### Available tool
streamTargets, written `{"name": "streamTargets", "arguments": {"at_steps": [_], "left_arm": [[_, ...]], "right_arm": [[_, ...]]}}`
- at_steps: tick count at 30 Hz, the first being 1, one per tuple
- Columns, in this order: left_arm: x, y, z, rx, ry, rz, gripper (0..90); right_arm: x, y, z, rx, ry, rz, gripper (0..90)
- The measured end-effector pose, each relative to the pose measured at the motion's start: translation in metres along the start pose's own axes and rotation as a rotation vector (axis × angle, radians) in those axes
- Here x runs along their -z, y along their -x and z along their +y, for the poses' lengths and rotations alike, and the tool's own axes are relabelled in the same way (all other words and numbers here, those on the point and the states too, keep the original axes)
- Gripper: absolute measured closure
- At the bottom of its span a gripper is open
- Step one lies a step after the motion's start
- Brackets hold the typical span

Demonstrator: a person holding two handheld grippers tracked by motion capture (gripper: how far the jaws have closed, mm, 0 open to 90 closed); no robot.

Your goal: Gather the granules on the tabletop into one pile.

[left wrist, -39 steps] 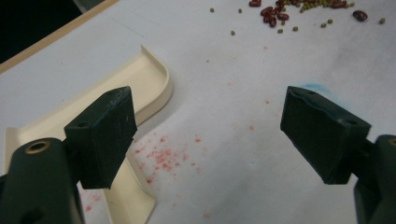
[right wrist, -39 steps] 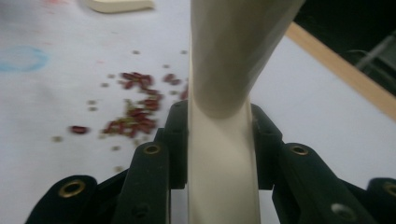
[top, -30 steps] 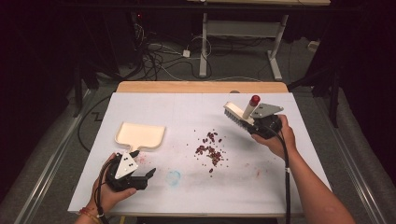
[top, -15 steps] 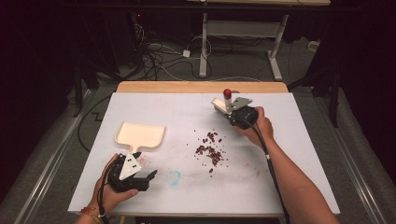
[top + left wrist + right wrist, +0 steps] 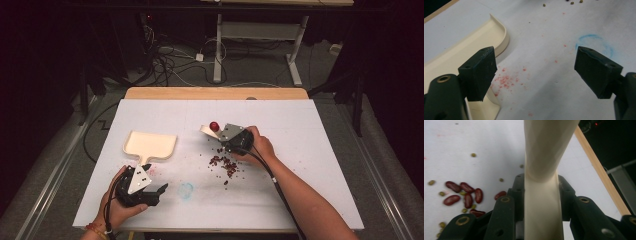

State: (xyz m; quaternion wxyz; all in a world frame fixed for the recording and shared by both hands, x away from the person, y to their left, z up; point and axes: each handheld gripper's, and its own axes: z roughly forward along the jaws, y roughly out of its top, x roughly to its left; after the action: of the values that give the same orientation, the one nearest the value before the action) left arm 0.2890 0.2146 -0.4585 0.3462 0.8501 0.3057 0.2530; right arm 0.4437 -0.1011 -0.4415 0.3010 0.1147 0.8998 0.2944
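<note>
right gripper view has my right tongs [image 5: 541, 202] pinched on the cream handle of a small brush [image 5: 544, 165], the handle running straight up between the two jaws and widening toward the far end. in the high view that brush [image 5: 209, 130] sits just far of the bean pile [image 5: 225, 165], near the middle of the tabletop [image 5: 310, 150], with a red knob [image 5: 213, 125] showing at its top.

i judge the brush as light, stiff plastic with a smooth skin, so it could twist in the grip if i press the bristles hard; holding low on the narrow neck, as now, seems right.

left tongs [image 5: 536, 72] are spread wide and hold nothing, hovering low at the near left beside the cream dustpan [image 5: 461, 55]. the pan looks rigid and light, likely to skate on the white sheet, so i would take it by its short handle, which lies just at my left jaw.

loose beans will roll and scatter easily.
</note>
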Motion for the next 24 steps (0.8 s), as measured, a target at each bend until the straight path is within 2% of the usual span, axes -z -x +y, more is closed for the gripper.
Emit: {"name": "streamTargets", "arguments": {"at_steps": [1,3,4,10,11,12,14,15,21,22,24], "left_arm": [[-0.001,0.000,0.000,0.000,0.000,-0.002,17.5],[-0.002,0.001,0.001,-0.006,-0.003,-0.004,17.5],[-0.002,0.001,0.002,-0.010,-0.005,-0.006,17.5],[-0.003,0.002,0.001,-0.011,-0.006,-0.014,17.5],[-0.003,0.001,0.001,-0.010,-0.006,-0.015,17.5],[-0.003,0.001,0.001,-0.010,-0.006,-0.015,17.6],[-0.002,0.002,0.001,-0.013,-0.005,-0.015,17.5],[-0.002,0.002,0.001,-0.014,-0.004,-0.015,17.5],[-0.002,0.003,0.001,-0.017,-0.009,-0.020,17.5],[-0.003,0.003,0.001,-0.019,-0.012,-0.021,17.5],[-0.003,0.004,0.002,-0.019,-0.013,-0.023,17.5]], "right_arm": [[-0.001,-0.005,0.003,0.022,0.003,0.008,67.1],[-0.001,-0.005,0.004,0.042,0.005,0.010,67.1],[0.000,-0.007,0.005,0.047,0.014,0.032,67.1],[0.006,-0.012,0.000,0.066,0.054,0.078,66.9],[0.007,-0.012,-0.002,0.085,0.066,0.098,66.9],[0.009,-0.013,-0.003,0.076,0.068,0.104,66.9],[0.016,-0.014,-0.008,0.089,0.088,0.145,66.8],[0.016,-0.014,-0.008,0.089,0.088,0.145,66.8],[0.033,-0.018,-0.019,0.118,0.143,0.235,66.8],[0.035,-0.019,-0.020,0.120,0.151,0.238,66.8],[0.041,-0.019,-0.025,0.110,0.170,0.265,66.9]]}}
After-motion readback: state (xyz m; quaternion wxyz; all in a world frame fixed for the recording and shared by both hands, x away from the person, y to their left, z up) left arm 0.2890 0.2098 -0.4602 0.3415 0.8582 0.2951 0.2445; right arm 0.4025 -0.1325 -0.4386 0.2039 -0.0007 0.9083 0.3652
